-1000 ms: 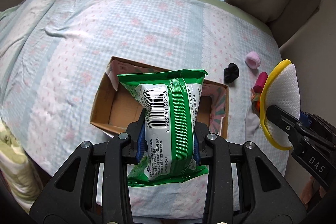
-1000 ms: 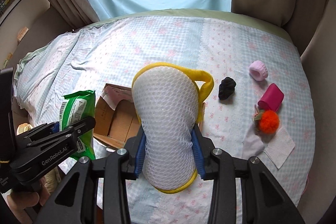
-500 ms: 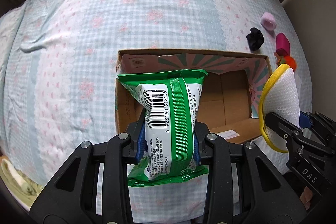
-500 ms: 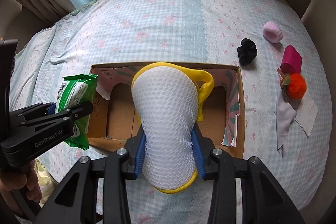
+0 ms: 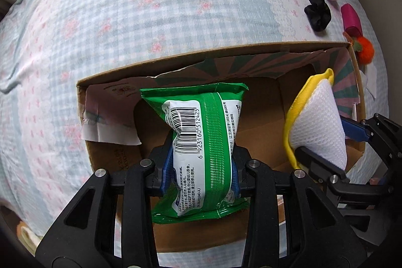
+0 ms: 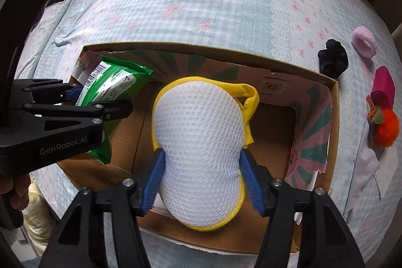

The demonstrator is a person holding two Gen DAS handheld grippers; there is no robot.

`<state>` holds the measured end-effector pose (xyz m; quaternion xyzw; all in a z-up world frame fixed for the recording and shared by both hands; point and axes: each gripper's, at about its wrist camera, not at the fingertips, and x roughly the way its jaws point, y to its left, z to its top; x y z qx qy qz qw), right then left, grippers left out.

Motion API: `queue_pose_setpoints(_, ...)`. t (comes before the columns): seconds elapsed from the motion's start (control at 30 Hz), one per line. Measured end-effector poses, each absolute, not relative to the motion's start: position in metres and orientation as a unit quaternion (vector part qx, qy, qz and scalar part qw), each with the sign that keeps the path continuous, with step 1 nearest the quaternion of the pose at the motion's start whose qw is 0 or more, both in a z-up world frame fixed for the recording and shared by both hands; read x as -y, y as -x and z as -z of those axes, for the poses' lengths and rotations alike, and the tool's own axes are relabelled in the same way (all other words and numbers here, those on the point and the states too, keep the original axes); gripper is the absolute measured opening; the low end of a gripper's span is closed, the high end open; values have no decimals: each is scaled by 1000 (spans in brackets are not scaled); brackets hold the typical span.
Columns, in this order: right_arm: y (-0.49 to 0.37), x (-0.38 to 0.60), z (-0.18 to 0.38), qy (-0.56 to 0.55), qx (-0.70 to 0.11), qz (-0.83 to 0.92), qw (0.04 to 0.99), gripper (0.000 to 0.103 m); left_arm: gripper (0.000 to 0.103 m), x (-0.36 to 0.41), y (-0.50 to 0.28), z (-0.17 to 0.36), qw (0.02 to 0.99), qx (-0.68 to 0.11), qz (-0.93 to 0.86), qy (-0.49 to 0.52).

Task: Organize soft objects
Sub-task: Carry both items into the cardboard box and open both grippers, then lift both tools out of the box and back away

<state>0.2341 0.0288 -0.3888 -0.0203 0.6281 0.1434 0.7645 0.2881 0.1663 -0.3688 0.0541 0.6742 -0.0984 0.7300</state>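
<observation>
My left gripper (image 5: 201,162) is shut on a green and white wipes packet (image 5: 201,142) and holds it upright over the left half of an open cardboard box (image 5: 201,59). My right gripper (image 6: 202,177) is shut on a white mesh sponge with a yellow rim (image 6: 198,137), held over the middle of the same box (image 6: 334,117). The sponge (image 5: 319,127) shows at the right in the left wrist view, and the packet (image 6: 110,87) at the left in the right wrist view. Both items hang inside the box opening, above its floor.
The box lies on a bed with a checked floral sheet (image 6: 201,4). Right of the box lie a black scrunchie (image 6: 333,58), a pink scrunchie (image 6: 364,42), a magenta roll (image 6: 383,87), an orange pompom (image 6: 385,127) and a white cloth (image 6: 369,167).
Both grippers have moved forward and down toward the box, which has grown much larger in both views. The packet and the sponge now sit over the box opening. Both grips are unchanged.
</observation>
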Motion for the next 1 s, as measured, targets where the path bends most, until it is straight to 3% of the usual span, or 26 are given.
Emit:
queue_pose_setpoints(0.03,-234,-30,393,22,-632,-151,760,96,84,-164,-290,371,730,-673,109,-52)
queue_pose_setpoints(0.07,-233,-30,397,25,-633,-157,757,101,100,-163,-291,371,731,-670,120,-50)
queue_pose_setpoints(0.1,-232,-31,400,30,-633,-161,757,103,103,-161,-292,372,731,-669,123,-56)
queue_pose_setpoints(0.6,-220,-27,393,50,-626,-162,761,103,103,-150,-294,366,741,-655,123,-81)
queue_pose_setpoints(1.0,-185,-29,338,58,-596,-154,786,103,103,-156,-264,316,770,-622,114,-78)
